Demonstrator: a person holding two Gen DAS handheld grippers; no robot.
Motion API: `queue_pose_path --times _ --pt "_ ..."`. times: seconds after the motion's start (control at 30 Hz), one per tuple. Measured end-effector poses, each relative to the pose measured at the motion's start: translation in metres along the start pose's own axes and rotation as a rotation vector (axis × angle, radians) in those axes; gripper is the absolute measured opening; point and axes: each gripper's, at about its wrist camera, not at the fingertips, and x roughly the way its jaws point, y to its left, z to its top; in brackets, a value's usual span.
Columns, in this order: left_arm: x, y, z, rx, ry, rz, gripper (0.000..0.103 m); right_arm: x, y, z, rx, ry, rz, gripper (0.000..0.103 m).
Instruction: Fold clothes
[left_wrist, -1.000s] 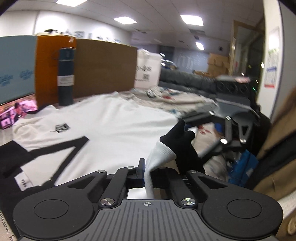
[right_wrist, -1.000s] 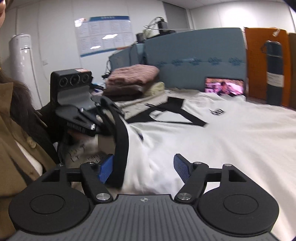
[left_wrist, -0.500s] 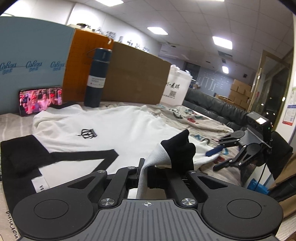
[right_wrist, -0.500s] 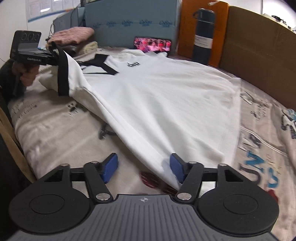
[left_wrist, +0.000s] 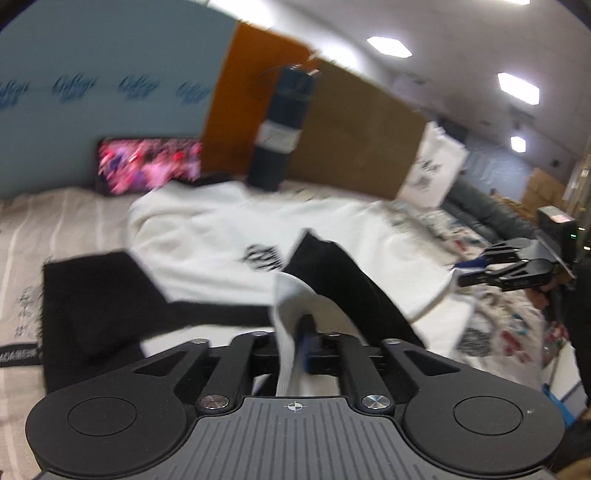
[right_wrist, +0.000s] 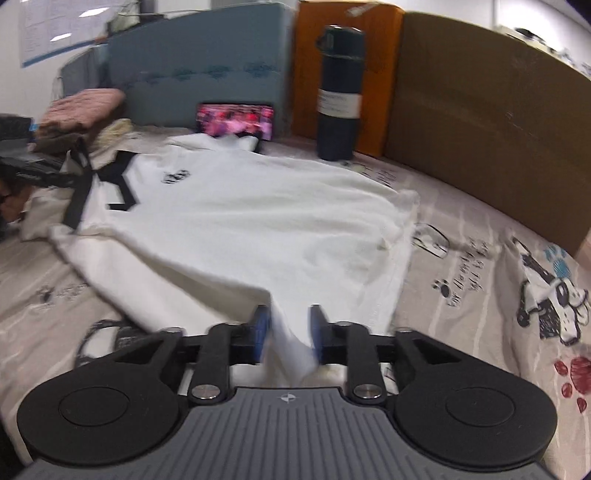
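1. A white T-shirt with black trim lies spread over the counter's printed cloth, its small black crest facing up and its collar end toward the far side.
2. The left gripper has a fold of the shirt's sleeve, white cloth with a black cuff, standing up between its jaws. The jaws have just been opening and now stand slightly apart with the cloth between them; through the blur I cannot tell whether the pads press on it.
3. The right gripper is at the shirt's near hem corner. A bunched fold of white cloth sits between its blue pads, which close in on it from both sides; these jaws have just eased a little wider.
4. At the far edge a dark blue flask stands upright beside an orange panel, and a phone with a lit screen leans against a blue-grey board.
5. Folded pinkish clothes are stacked at the far left.
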Motion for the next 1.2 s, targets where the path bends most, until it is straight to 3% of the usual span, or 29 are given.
queue_pose_path --times 0.03,0.1,0.17,0.27,0.33,0.4,0.5,0.6,0.73,0.87,1.03,1.13,1.2 --pt "0.002 0.004 0.000 -0.007 0.004 0.036 0.029 0.002 -0.002 -0.003 0.015 0.001 -0.024 0.054" --pt "0.001 0.008 0.000 -0.004 -0.003 0.103 0.052 0.007 -0.005 -0.008 0.043 0.009 -0.069 0.063" --pt "-0.002 0.010 0.000 0.013 -0.006 0.173 0.062 0.010 -0.006 -0.015 0.050 0.036 -0.110 0.072" --pt "-0.011 0.007 0.000 0.083 -0.021 0.245 0.063 0.008 -0.012 -0.019 0.095 0.027 -0.143 0.077" --pt "-0.023 0.002 -0.001 0.120 -0.050 0.243 0.063 0.006 -0.011 -0.017 0.097 0.006 -0.197 0.078" --pt "-0.036 -0.007 -0.005 0.174 -0.074 0.189 0.072 0.001 -0.007 -0.014 0.096 -0.036 -0.229 0.079" --pt "-0.037 -0.024 -0.017 0.266 -0.011 0.215 0.073 -0.006 0.002 -0.007 0.130 -0.151 -0.162 0.085" --pt "-0.027 -0.024 -0.028 0.301 0.055 0.269 0.073 0.004 0.017 0.001 0.113 -0.190 -0.070 0.086" --pt "-0.043 -0.009 0.000 0.205 -0.024 0.218 0.073 0.021 0.034 0.020 0.111 -0.221 -0.023 0.086" --pt "-0.046 0.016 0.057 0.060 -0.099 0.138 0.075 0.033 0.036 0.049 0.196 -0.301 0.038 0.091" --pt "0.005 0.049 0.124 -0.111 -0.087 0.063 0.075 0.070 0.033 0.091 0.409 -0.308 0.138 0.091" --pt "0.043 0.062 0.144 -0.167 -0.099 0.075 0.075 0.099 0.030 0.111 0.554 -0.277 0.208 0.091" --pt "0.074 0.073 0.152 -0.216 -0.056 0.060 0.075 0.117 0.030 0.116 0.599 -0.261 0.241 0.091"
